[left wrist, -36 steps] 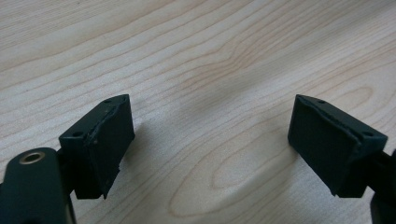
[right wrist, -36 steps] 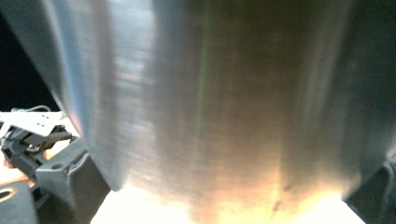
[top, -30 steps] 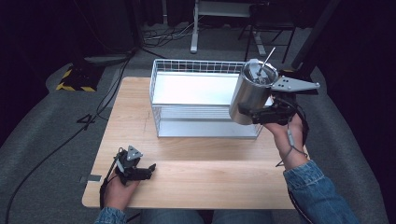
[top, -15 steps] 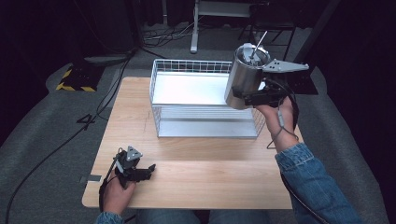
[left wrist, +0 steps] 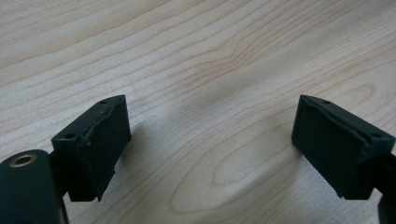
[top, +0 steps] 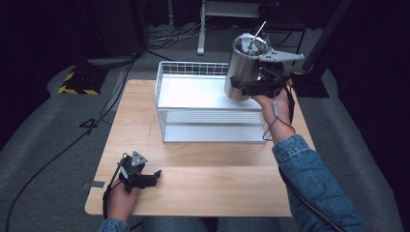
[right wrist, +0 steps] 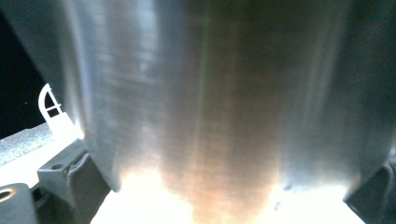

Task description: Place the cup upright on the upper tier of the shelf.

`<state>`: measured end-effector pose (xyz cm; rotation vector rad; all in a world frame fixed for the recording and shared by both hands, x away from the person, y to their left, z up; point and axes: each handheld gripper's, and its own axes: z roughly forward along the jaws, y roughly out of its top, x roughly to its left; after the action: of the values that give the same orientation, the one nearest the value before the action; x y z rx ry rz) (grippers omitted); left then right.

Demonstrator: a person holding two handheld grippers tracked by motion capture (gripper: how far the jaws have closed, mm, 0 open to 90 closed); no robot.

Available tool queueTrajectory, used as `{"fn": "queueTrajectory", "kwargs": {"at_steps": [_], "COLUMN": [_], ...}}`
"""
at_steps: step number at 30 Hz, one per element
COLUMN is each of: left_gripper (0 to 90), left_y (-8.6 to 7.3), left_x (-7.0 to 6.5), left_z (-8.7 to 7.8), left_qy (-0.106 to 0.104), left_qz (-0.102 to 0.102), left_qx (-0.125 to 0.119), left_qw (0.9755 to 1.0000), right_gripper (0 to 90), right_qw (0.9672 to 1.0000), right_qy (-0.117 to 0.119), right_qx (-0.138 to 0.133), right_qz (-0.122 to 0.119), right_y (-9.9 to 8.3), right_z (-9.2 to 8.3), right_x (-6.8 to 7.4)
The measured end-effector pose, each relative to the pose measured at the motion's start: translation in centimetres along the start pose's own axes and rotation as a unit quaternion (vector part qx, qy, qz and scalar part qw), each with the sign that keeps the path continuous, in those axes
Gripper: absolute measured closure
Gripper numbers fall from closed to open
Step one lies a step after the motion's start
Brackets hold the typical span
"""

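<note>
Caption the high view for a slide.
Right gripper holds a steel canister above the white wire basket; left gripper rests open on the table.

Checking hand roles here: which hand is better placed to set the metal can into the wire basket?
Right. Its tongs hold the metal can above the wire basket; the left tongs rest open, empty, on the table.

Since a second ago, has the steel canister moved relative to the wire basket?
Yes. The steel canister, held in the right gripper, has shifted toward the far right corner of the wire basket and now hangs over its back rim.
</note>
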<state>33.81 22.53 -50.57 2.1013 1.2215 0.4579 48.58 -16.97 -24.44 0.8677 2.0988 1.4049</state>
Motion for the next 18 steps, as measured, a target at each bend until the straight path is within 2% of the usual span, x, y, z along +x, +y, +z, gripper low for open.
{"fn": "queueTrajectory", "kwargs": {"at_steps": [7,10,18], "left_gripper": [9.5,8.9,5.7], "left_y": [0.1,0.1,0.1], "left_x": [0.1,0.1,0.0], "left_z": [0.1,0.1,0.2], "left_qy": [-0.001,-0.003,-0.005], "left_qz": [0.001,0.002,0.002], "left_qx": [0.003,0.005,0.008], "left_qw": [1.0,1.0,1.0], "right_gripper": [3.8,3.7,3.7], "right_qw": [1.0,1.0,0.9999], "right_qy": [0.001,0.002,-0.003], "right_qx": [-0.004,-0.002,0.003], "right_qz": [0.001,0.009,0.012], "right_y": [-0.1,-0.3,-1.0], "right_z": [1.5,2.0,2.8], "right_x": [-0.1,-0.2,-0.5]}}
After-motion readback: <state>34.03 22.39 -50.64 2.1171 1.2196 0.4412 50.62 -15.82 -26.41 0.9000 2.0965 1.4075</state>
